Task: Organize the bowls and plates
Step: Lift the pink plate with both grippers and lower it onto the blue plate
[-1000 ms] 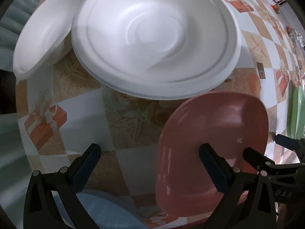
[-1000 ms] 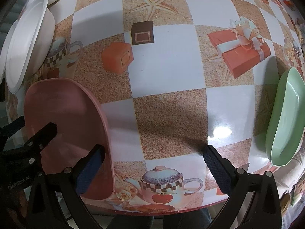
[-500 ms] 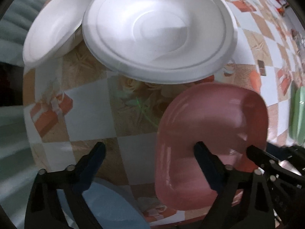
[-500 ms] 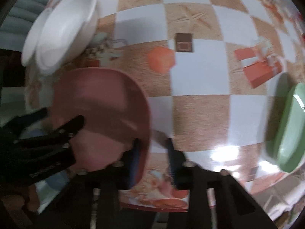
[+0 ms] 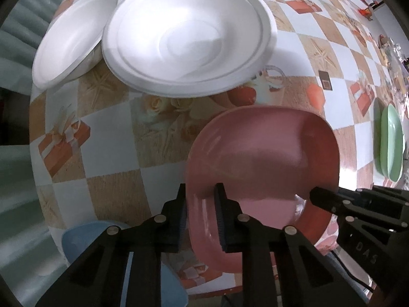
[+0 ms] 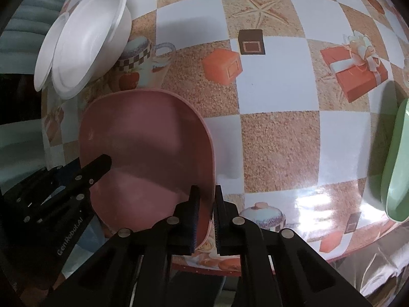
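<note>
Within the last second both sets of jaws had closed: the left gripper [image 5: 200,215] clenched the pink plate [image 5: 263,151] at its nine o'clock rim and the right gripper [image 6: 205,213] at three o'clock, so the plate, near the table's [image 6: 278,97] front edge, seemed ready for lifting.

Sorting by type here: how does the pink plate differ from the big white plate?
The pink plate is a glossy rounded rectangle; the big white plate is round and matte, with a ridged rim. The pink plate is clamped at opposite edges by the left gripper and right gripper; the white plate is ungripped. Both are shallow and empty.
</note>
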{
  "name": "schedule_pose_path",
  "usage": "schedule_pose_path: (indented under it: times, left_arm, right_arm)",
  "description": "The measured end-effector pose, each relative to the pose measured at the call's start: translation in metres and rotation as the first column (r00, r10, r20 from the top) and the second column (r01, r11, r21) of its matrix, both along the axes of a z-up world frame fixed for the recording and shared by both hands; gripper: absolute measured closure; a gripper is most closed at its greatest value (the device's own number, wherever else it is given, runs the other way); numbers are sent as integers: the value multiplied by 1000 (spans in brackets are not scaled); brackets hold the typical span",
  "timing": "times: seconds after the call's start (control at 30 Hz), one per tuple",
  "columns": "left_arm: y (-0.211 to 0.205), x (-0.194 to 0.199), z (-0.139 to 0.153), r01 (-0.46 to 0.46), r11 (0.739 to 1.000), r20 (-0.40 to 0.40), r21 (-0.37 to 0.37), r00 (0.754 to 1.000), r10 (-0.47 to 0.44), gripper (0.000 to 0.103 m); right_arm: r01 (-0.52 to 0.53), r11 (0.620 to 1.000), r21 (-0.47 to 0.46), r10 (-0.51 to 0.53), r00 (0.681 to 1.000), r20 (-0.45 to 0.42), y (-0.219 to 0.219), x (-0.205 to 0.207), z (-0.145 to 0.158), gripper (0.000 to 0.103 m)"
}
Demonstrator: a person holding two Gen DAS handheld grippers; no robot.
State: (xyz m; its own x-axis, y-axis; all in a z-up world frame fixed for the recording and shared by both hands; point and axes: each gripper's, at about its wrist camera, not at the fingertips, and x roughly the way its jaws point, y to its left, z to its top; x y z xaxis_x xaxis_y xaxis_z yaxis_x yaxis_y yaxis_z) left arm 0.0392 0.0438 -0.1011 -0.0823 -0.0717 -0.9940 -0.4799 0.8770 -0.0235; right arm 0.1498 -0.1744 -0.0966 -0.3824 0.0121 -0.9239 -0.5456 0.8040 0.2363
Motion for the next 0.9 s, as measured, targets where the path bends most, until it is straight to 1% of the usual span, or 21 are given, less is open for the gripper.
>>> schedule_pose_path:
  times: [0.07, 0.1, 0.2, 0.27, 0.3, 0.33, 0.43, 0.47, 0.5, 0.6, 0.67, 0.77, 0.87, 0.9]
  left_arm:
    - [-7, 4, 9, -2, 1000, 2, 3, 1000, 2, 81]
    - [-2, 11, 7, -5, 1000, 5, 2, 1000, 5, 81]
    - [-9, 17, 23, -14, 1000, 20, 2, 1000, 14, 81]
    - [-10, 8, 32, -11, 1000, 33, 11, 999, 11, 81]
    - [-10, 6, 41, -9, 1000, 39, 17, 999, 8, 81]
    - [-5, -10, 52, -7, 1000, 45, 24, 999, 6, 81]
    - [-12, -13, 65, -15, 999, 64, 35, 998, 13, 81]
    - [-10, -26, 69, -19, 999, 70, 36, 997, 16, 81]
    - [-12, -28, 74, -24, 999, 76, 36, 997, 21, 81]
    - [-12, -34, 80, -36, 999, 90, 35, 995, 32, 81]
    - [-13, -33, 86, -40, 998, 95, 41, 995, 36, 81]
    - [-11, -46, 104, -45, 997, 105, 56, 994, 38, 81]
    - [-10, -52, 112, -60, 997, 117, 57, 992, 53, 81]
    - [-9, -56, 114, -68, 996, 121, 56, 991, 61, 81]
  right_arm:
    - [-19, 1000, -2, 19, 1000, 10, -2, -2, 7, 92]
    - [-26, 1000, -1, 26, 1000, 14, -1, -3, 11, 92]
    - [-38, 999, 0, 38, 999, 23, 1, -14, 27, 92]
    - [-52, 999, -3, 52, 998, 31, 1, -17, 43, 92]
    - [-60, 998, -4, 60, 997, 39, 0, -18, 49, 92]
    - [-64, 998, -4, 64, 997, 44, -1, -18, 55, 92]
    - [-76, 997, -2, 76, 995, 61, -4, -20, 73, 92]
    - [-81, 997, -2, 80, 994, 70, -4, -20, 77, 92]
    - [-85, 996, -2, 85, 993, 80, -4, -18, 75, 92]
    - [-103, 995, 1, 103, 991, 91, -6, -22, 90, 92]
    - [-117, 993, 2, 117, 988, 101, -6, -24, 93, 92]
    - [-142, 990, 2, 141, 984, 110, -6, -29, 103, 92]
    - [-171, 985, 6, 169, 977, 127, -1, -32, 107, 92]
    - [-180, 984, 7, 177, 975, 136, 5, -32, 101, 92]
